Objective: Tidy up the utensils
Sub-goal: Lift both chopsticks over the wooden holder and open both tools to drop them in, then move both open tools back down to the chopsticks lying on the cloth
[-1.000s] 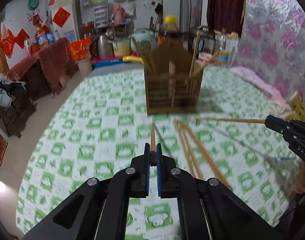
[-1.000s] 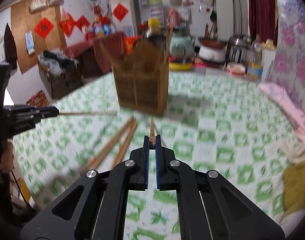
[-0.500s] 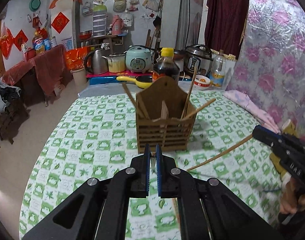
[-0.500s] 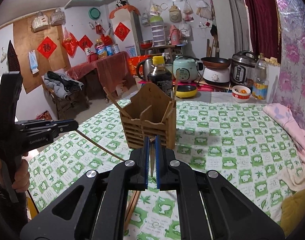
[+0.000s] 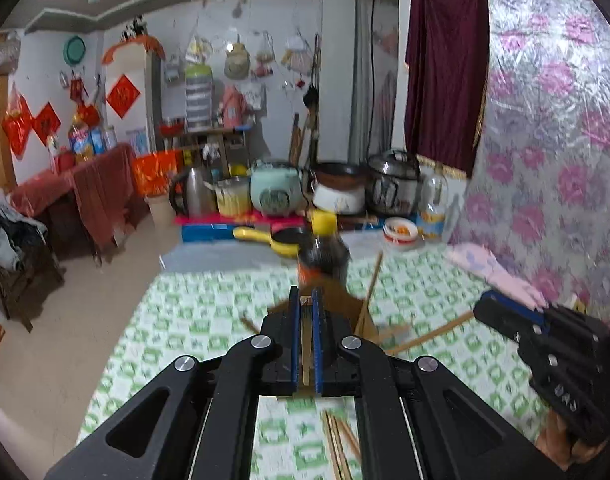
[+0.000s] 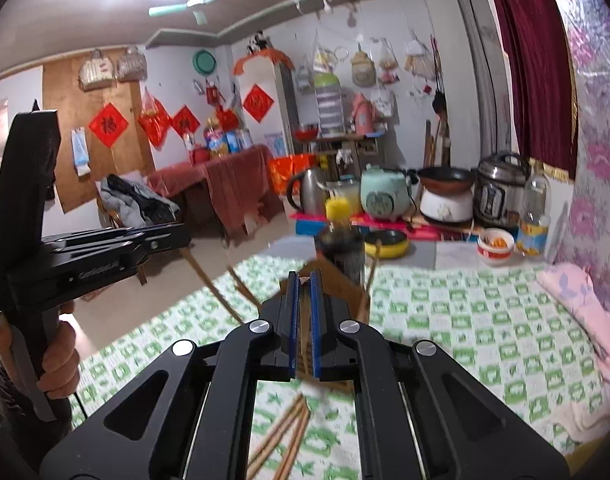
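The brown slatted wooden utensil holder (image 6: 337, 284) has a matt finish. The thin wooden chopsticks (image 6: 283, 432) at lower centre are smooth. The green-and-white checked tablecloth (image 6: 465, 320) looks smooth and slightly glossy. The black left gripper (image 5: 304, 304) is matt plastic with bright metal screws; its blue finger pads (image 5: 293, 336) appear ribbed.
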Available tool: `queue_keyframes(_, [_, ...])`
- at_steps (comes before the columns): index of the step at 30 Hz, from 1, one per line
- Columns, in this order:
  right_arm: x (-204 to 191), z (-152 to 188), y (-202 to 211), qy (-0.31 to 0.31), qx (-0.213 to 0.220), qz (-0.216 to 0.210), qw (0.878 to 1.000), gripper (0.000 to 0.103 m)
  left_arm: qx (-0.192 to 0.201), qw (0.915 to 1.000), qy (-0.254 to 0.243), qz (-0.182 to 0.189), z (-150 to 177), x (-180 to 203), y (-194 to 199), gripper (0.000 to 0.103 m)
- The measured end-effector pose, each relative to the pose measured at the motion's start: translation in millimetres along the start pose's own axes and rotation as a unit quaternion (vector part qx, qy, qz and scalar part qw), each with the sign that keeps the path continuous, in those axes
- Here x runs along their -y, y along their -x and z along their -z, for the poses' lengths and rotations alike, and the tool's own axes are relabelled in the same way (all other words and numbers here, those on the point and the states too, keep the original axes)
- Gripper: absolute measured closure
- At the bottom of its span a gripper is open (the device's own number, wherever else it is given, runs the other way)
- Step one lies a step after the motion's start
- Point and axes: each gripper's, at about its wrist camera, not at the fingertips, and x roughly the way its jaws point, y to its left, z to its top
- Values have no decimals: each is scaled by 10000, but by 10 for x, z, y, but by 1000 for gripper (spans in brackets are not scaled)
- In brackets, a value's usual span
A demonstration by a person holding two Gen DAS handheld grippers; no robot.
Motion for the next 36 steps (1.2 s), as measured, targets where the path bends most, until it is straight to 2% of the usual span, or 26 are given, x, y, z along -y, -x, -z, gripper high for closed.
queue_keyframes(5, [16, -134, -80, 0, 216, 133, 9997, 97, 301, 9994, 34, -193, -228, 42, -92, 97])
queue_keyframes(8, [57, -132, -199, -50, 163, 181, 9997, 97, 287, 9993, 116, -230, -244, 50, -283, 97])
queue_keyframes(12, [160, -46, -474, -68, -123, 282, 9995, 97, 217, 9989, 265, -313, -115, 5, -570, 97])
queue_keyframes(15, [243, 80, -803, -51, -553, 285, 9980, 96, -32, 9987, 465, -212, 33, -105, -786, 96])
queue_keyframes(17, [293, 164, -995, -107, -845, 367, 9957, 92, -300, 9970, 698, -176, 130, -208, -974, 84])
queue_keyframes(18, [314, 182, -1034, -136, -909, 387, 9950, 92, -461, 9965, 691, -112, 140, -245, -1045, 71])
queue_keyframes(22, [346, 158, -975, -196, -776, 380, 9961, 91, -470, 9942, 962, -26, 166, -403, -1052, 45])
queue_keyframes(28, [276, 123, -800, -181, -569, 353, 9976, 88, -324, 9954, 869, -229, 168, -376, -965, 23])
queue_keyframes(30, [266, 113, -754, -182, -500, 361, 9979, 83, -233, 9960, 769, -401, 192, -350, -917, 16])
queue_keyframes(32, [244, 102, -702, -184, -411, 381, 9983, 68, -149, 9963, 641, -553, 258, -337, -874, 10])
queue_keyframes(33, [241, 100, -684, -178, -376, 396, 9983, 64, -106, 9964, 554, -629, 324, -339, -852, 8])
queue_keyframes(35, [214, 101, -647, -145, -304, 455, 9984, 49, -123, 9961, 447, -751, 435, -354, -854, 6])
queue_keyframes(36, [200, 104, -636, -142, -284, 475, 9984, 45, -198, 9959, 384, -792, 515, -365, -875, 6])
